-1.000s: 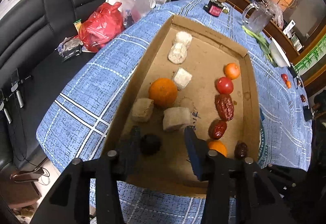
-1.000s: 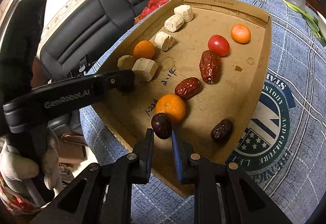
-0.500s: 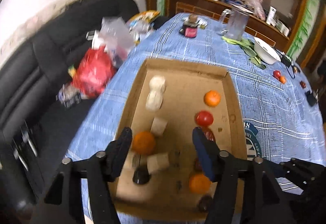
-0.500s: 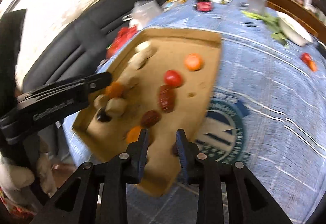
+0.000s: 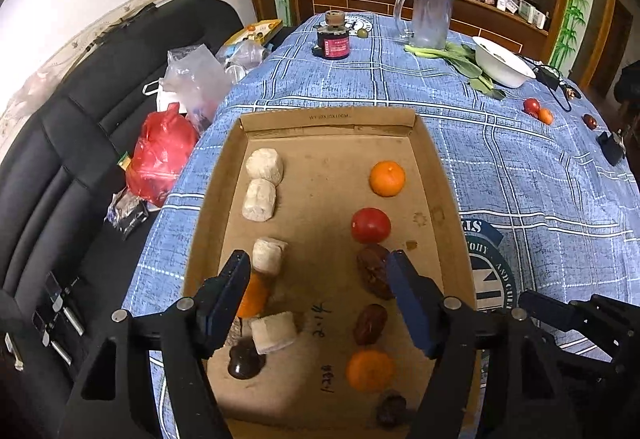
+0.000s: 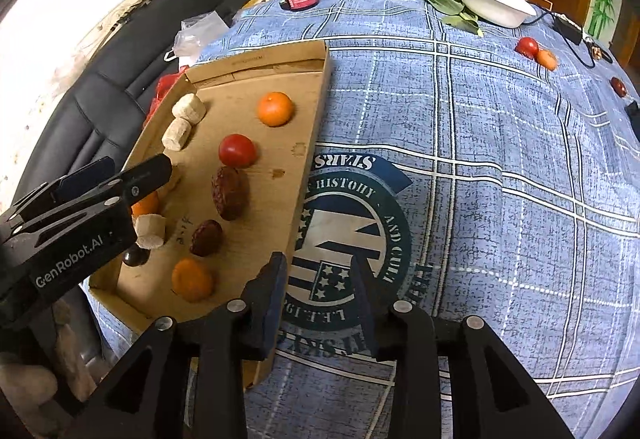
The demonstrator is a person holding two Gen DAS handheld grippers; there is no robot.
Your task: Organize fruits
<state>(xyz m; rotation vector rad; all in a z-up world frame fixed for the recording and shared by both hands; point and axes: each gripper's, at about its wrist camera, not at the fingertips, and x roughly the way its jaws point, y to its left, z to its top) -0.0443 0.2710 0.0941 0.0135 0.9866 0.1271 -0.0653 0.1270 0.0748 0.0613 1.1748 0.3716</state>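
A cardboard tray (image 5: 434,175) lies on the blue checked tablecloth. Its left column holds beige blocks (image 5: 264,165), an orange (image 5: 252,297) and a dark round fruit (image 5: 245,359). In the right column lie oranges (image 5: 387,178), a tomato (image 5: 371,225) and dates (image 5: 370,323). My left gripper (image 5: 318,271) hovers over the tray's near half, its jaws opening with nothing between them. My right gripper (image 6: 319,267) hangs over the cloth just right of the tray wall (image 6: 316,127), its jaws opening and empty. A loose tomato (image 6: 526,47), small orange (image 6: 546,59) and date (image 6: 619,87) lie far right.
At the far end of the table stand a glass pitcher (image 5: 428,15), a white bowl (image 5: 502,63), leafy greens (image 5: 460,57) and a dark jar (image 5: 334,39). A black sofa (image 5: 80,143) with a red bag (image 5: 160,155) runs along the left. A person's hand (image 6: 24,383) holds the left gripper.
Both grippers have pulled back and up from the tray's near corner and rolled. Both pairs of jaws have widened. The right gripper has swung from over the tray to over the cloth.
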